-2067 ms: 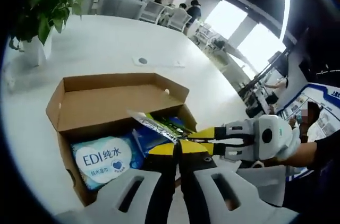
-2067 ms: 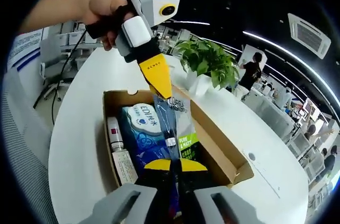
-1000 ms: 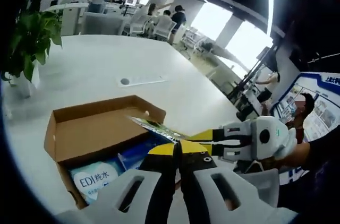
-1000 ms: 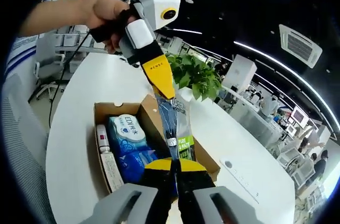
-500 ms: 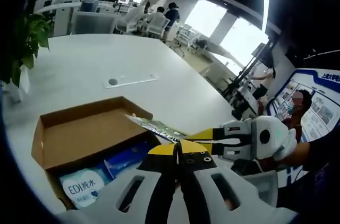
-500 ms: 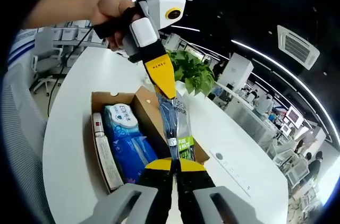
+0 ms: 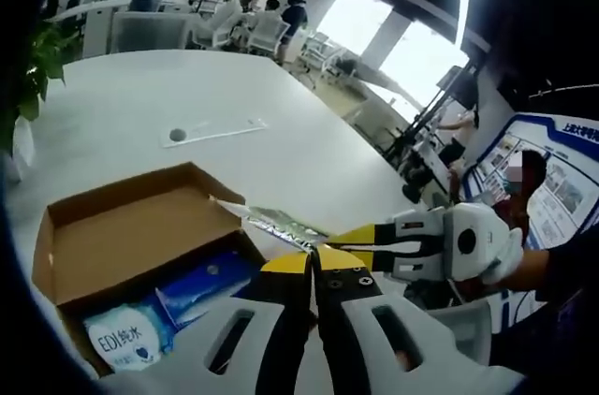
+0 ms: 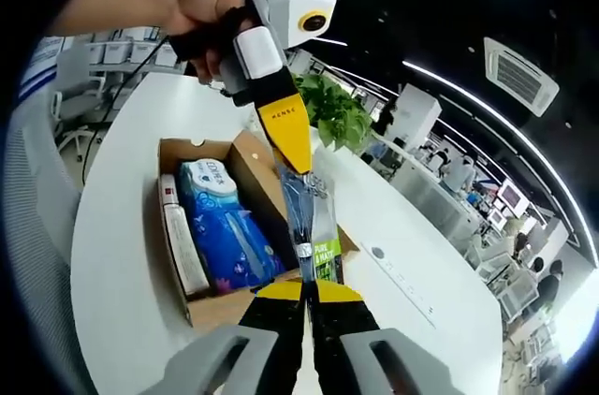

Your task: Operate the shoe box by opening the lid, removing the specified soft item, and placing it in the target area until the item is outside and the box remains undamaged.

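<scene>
Brown cardboard forms the shoe box (image 8: pixel 211 226), lid folded back, resting on the white tabletop (image 8: pixel 112 255). In the right gripper view, from left to right: a slim white-and-red carton (image 8: pixel 178 236) along the box's left wall, a blue wipes pack (image 8: pixel 220 222) beside it, then the soft item, a silvery pouch (image 8: pixel 314 226) with a green label, stretched in the air above the box's right edge. The left gripper (image 8: pixel 298 166) is clenched on the pouch's far end, the right gripper (image 8: pixel 307 290) on its near end. In the left gripper view the pouch (image 7: pixel 271 222) runs edge-on above the box (image 7: pixel 122 226), towards the right gripper (image 7: pixel 351 238). Likely risks: opposed pulling could tear the pouch, and uneven release could drop it back into the box, short of the target area.
</scene>
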